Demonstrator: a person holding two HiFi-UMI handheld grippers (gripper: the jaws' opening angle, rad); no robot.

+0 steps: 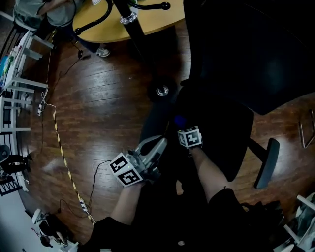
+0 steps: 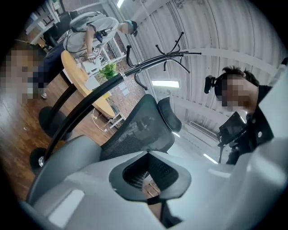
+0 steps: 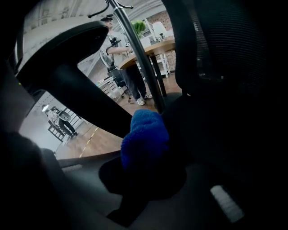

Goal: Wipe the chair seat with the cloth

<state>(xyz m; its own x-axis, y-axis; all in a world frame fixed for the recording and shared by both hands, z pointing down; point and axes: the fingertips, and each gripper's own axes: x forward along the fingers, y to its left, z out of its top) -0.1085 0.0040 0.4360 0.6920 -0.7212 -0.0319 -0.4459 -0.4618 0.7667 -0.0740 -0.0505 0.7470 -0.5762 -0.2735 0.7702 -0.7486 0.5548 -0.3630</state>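
- Cloth (image 3: 145, 139), bright blue and bunched, sits between the jaws of the right gripper (image 1: 183, 127), which are clamped on it
- In the head view the cloth shows as a small blue patch at the left edge of the chair seat (image 1: 221, 125); the seat is so dark that contact between them cannot be told
- The left gripper (image 2: 148, 153) has its jaws together at the tips with nothing between them; it sits just left of and nearer than the right gripper, over the wooden floor (image 1: 98, 108) beside the seat
- The chair's black mesh back (image 1: 256, 54) stands at the far right, and one armrest (image 1: 266, 165) juts out at the near right
- A black coat stand (image 1: 129, 17) has its round base (image 1: 161, 91) on the floor just beyond the seat, beside a round wooden table (image 1: 152, 22) at the far side
- A cable (image 1: 64, 152) striped yellow and black trails across the floor on the left
- Another person (image 1: 49, 10) is at the far left by the table
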